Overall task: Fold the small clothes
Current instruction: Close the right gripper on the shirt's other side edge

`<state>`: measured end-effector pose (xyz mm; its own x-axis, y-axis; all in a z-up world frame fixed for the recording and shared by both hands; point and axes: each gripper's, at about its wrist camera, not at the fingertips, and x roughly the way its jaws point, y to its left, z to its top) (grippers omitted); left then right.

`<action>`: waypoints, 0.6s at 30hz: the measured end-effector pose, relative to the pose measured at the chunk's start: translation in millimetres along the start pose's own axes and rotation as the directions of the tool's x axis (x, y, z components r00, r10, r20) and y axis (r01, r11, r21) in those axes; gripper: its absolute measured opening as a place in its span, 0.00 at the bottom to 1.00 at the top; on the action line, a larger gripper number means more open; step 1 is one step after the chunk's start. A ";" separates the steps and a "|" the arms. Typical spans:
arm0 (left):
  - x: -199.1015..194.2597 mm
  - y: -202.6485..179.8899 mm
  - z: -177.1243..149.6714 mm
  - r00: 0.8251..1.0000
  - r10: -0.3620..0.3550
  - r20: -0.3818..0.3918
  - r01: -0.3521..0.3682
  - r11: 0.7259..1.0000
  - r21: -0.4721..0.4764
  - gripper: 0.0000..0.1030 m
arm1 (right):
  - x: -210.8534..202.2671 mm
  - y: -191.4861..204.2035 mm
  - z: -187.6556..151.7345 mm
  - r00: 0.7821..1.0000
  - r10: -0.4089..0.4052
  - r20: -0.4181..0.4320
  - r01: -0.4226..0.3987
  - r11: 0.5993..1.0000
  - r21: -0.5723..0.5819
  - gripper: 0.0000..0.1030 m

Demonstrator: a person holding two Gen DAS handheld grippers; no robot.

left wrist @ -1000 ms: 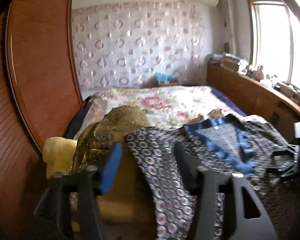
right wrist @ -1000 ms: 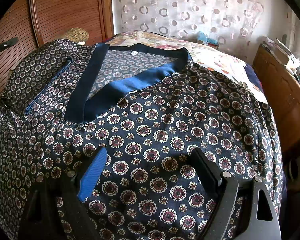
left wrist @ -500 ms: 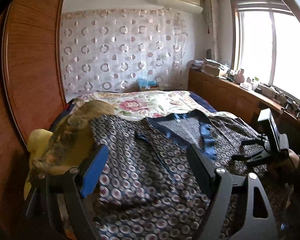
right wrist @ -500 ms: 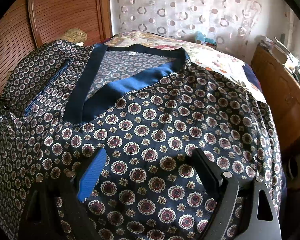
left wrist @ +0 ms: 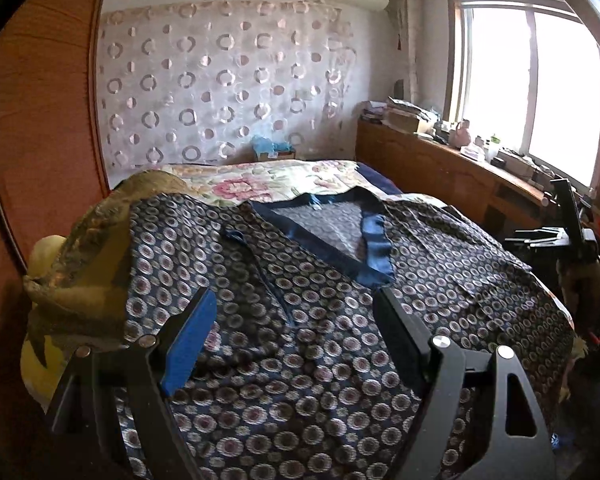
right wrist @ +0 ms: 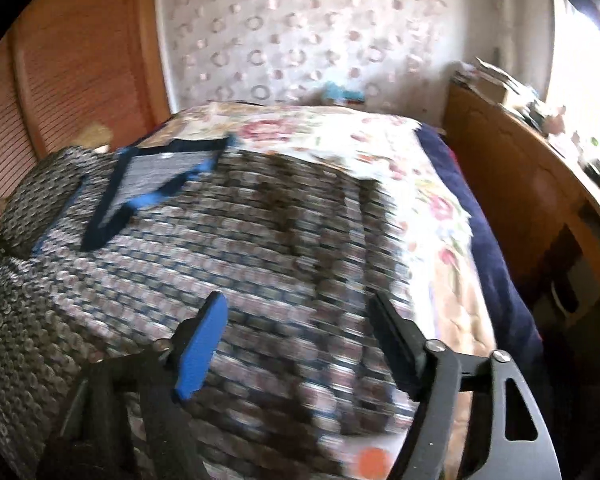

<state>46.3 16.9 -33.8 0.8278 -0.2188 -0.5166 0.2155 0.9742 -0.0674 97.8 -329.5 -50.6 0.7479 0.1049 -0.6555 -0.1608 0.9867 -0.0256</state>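
Observation:
A dark navy garment with a ring pattern and a plain blue neck band (left wrist: pixel 374 240) lies spread flat on the bed, in the left wrist view (left wrist: pixel 300 304) and the blurred right wrist view (right wrist: pixel 240 248). My left gripper (left wrist: pixel 296 300) is open and empty, above the garment's near left part. My right gripper (right wrist: pixel 298 306) is open and empty, above the garment's near right part. The right gripper also shows at the far right of the left wrist view (left wrist: pixel 556 236).
A green-gold cloth on a yellow cushion (left wrist: pixel 88 252) lies left of the garment. A floral bedspread (right wrist: pixel 380 148) covers the bed behind it. A wooden wardrobe (left wrist: pixel 40 120) stands left. A cluttered wooden counter (left wrist: pixel 440 156) runs under the window on the right.
The left gripper has opened, released the garment and moved right, over it. The right gripper has just swung up and to the right, blurring its view; more bedspread shows.

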 end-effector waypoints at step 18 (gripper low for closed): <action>11.3 -48.4 -14.3 0.995 -0.077 -0.065 0.082 0.994 0.069 0.79 | -12.7 -69.7 -47.6 0.994 0.028 -0.102 -0.015 0.991 0.132 0.44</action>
<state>37.8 -32.0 -48.6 0.7735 -0.2894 -0.5639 0.3176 0.9469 -0.0503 68.9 -405.6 -76.5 0.6732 0.1194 -0.7298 -0.0853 0.9928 0.0837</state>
